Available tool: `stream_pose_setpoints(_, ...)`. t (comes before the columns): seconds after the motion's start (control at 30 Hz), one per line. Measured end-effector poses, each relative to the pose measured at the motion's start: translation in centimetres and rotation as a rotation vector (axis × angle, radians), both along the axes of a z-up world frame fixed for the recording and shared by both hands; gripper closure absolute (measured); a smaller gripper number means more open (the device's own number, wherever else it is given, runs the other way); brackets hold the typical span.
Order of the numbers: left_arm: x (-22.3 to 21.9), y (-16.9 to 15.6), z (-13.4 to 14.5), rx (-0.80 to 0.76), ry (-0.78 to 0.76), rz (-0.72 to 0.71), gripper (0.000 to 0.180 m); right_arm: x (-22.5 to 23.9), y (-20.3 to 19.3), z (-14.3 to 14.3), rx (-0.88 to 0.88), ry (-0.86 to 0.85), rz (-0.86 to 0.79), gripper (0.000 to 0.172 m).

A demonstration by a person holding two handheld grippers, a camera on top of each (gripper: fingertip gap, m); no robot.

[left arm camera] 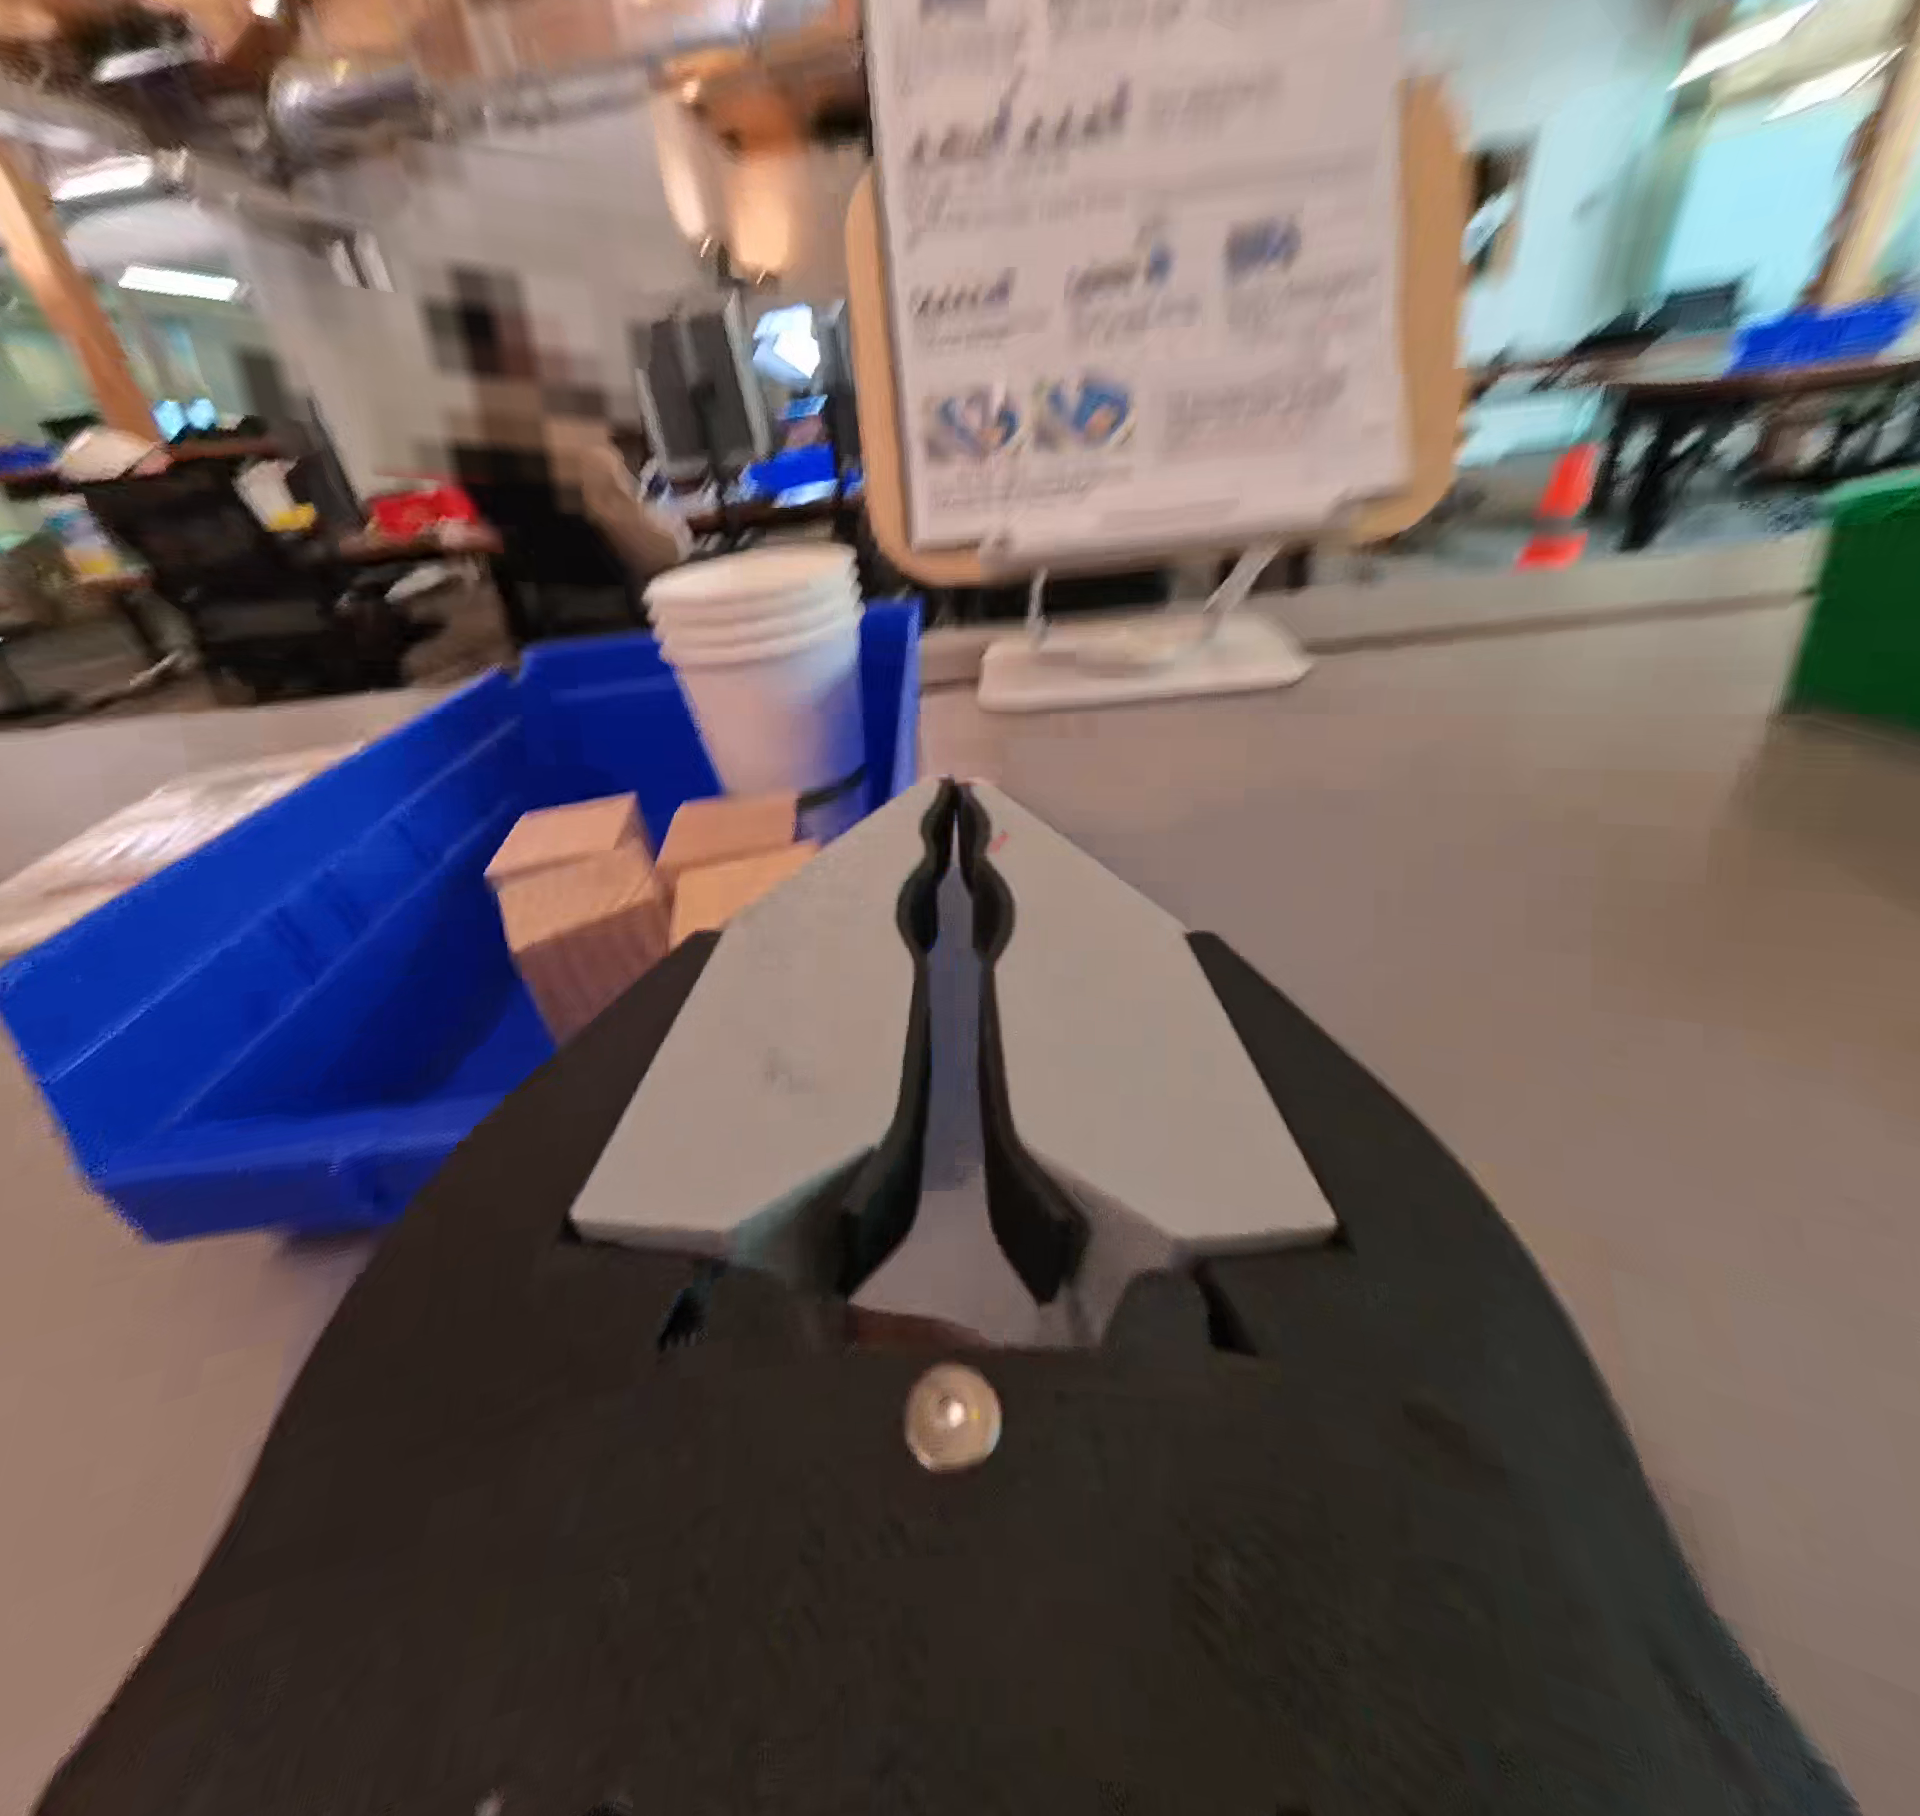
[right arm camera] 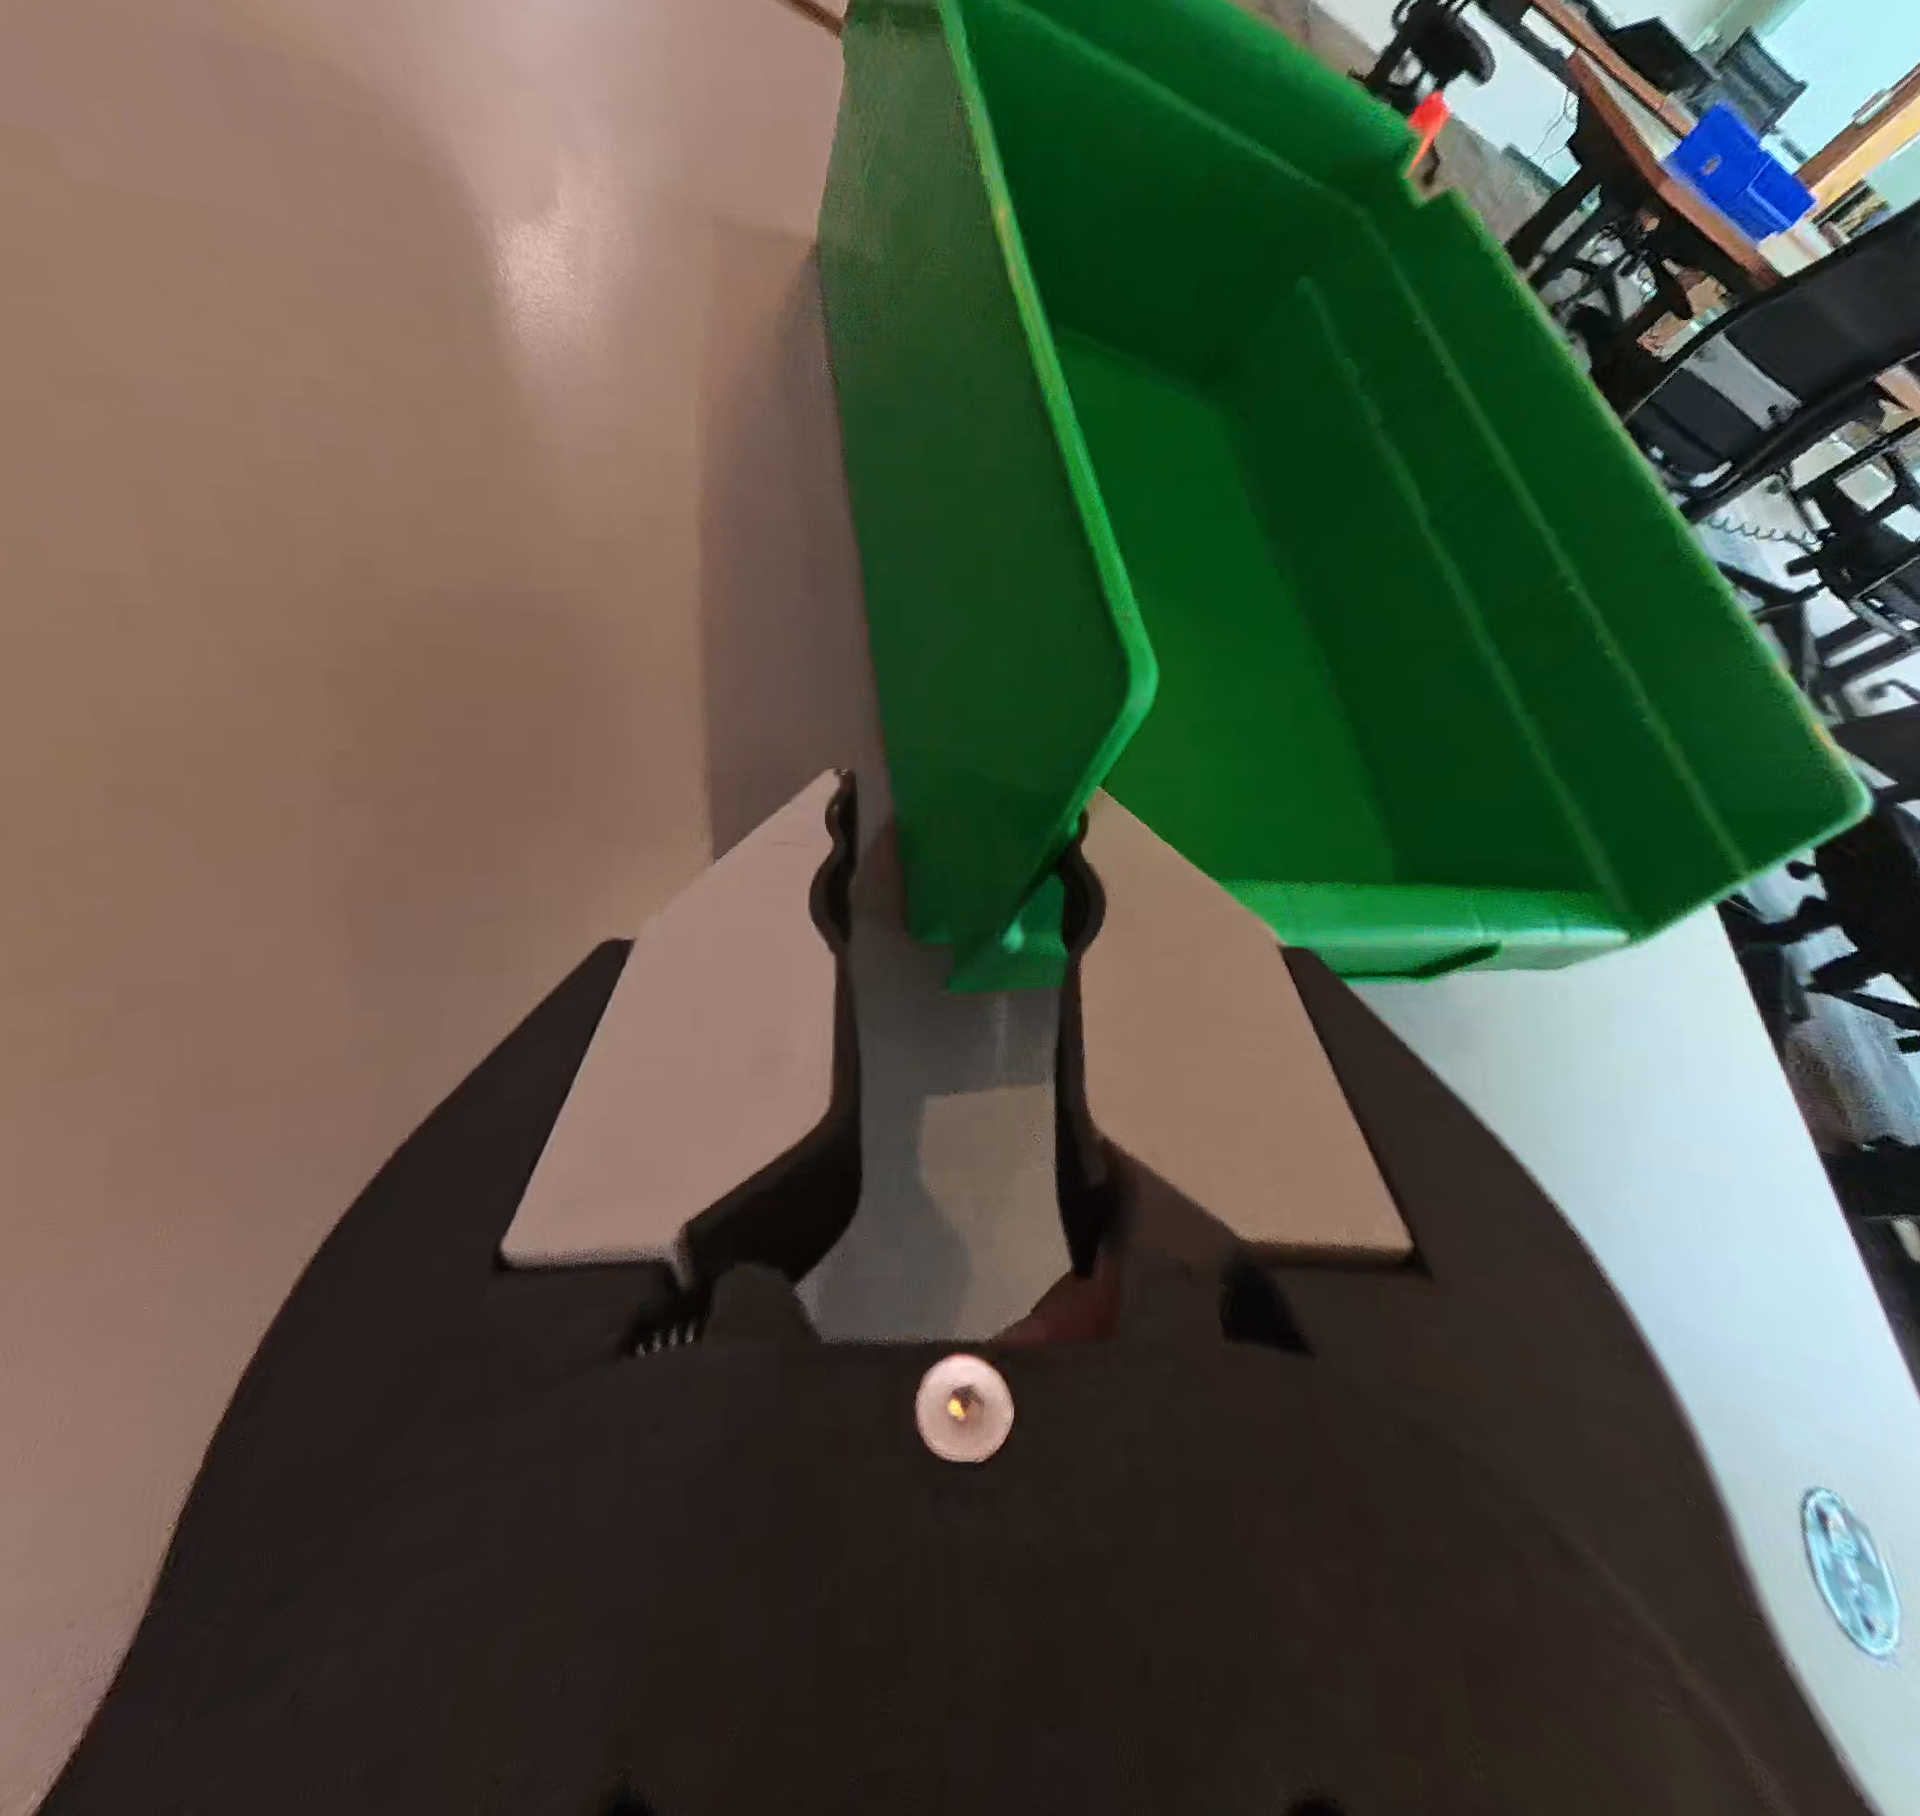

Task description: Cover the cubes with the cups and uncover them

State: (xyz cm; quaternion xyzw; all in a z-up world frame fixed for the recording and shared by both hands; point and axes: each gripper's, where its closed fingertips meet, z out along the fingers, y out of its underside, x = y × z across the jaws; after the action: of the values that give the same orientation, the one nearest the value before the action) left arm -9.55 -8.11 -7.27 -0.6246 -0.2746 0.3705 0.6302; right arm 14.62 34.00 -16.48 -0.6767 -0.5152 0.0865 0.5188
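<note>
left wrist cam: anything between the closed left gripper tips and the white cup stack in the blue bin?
In the left wrist view, only the blue bin's near wall sits between the left gripper and the cup stack; wooden cubes lie left of that line.

A beige table [left arm camera: 1455, 935] carries a blue bin [left arm camera: 260, 987], a green bin [right arm camera: 1299, 519] and a white stand [left arm camera: 1143, 665].

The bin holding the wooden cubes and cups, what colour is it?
Blue bin, best seen in the left wrist view.

Blue bin [left arm camera: 260, 987] on grey table [left arm camera: 1455, 935], green bin [right arm camera: 1299, 519], poster board [left arm camera: 1132, 208] on stand.
</note>
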Motion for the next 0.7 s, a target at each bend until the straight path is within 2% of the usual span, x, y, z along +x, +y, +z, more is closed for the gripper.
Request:
stream_pose_setpoints(0.03, 1.2, 0.8, 1.1, 0.033, 0.031, -0.061, 0.18, 0.2, -0.3, 0.7, -0.002, 0.035, 0.008, 0.137)
stream_pose_setpoints(0.07, 2.0, 2.1, 1.5, 0.02, 0.022, -0.121, 0.18, 0.2, -0.9, 1.7, 0.001, 0.072, 0.025, 0.13)
stream_pose_setpoints(0.1, 2.5, 3.7, 1.1, -0.029, -0.025, -0.186, 0.18, 0.0, -1.7, 2.8, 0.009, 0.102, 0.048, 0.122)
stream_pose_setpoints(0.17, 3.3, 7.0, 0.3, -0.098, -0.112, -0.318, 0.173, -0.9, -3.6, 5.5, 0.047, 0.172, 0.107, 0.12)
stream_pose_setpoints(0.3, 1.5, 11.1, -0.2, -0.169, -0.108, -0.348, 0.177, -4.7, -8.3, 11.6, 0.125, 0.38, 0.294, 0.138)
stream_pose_setpoints(0.37, 0.6, 13.5, -1.2, -0.2, -0.152, -0.382, 0.177, -8.4, -11.9, 12.3, 0.031, 0.441, 0.49, 0.128)
stream_pose_setpoints(0.43, -0.4, 15.6, -2.8, -0.24, -0.191, -0.4, 0.176, -12.6, -14.5, 11.2, -0.122, 0.437, 0.64, 0.128)
stream_pose_setpoints(0.5, -2.0, 17.2, -3.8, -0.268, -0.173, -0.368, 0.177, -17.0, -15.3, 8.8, -0.255, 0.379, 0.699, 0.111)
stream_pose_setpoints(0.53, -2.7, 17.8, -4.1, -0.267, -0.159, -0.35, 0.179, -19.0, -15.2, 7.3, -0.293, 0.339, 0.71, 0.096)
stream_pose_setpoints(0.63, -4.2, 19.8, -5.2, -0.28, -0.128, -0.338, 0.179, -22.6, -14.0, 2.7, -0.379, 0.193, 0.672, 0.084)
stream_pose_setpoints(0.7, -5.2, 20.3, -5.5, -0.319, -0.094, -0.309, 0.18, -23.1, -14.4, 1.3, -0.413, 0.116, 0.695, 0.069)
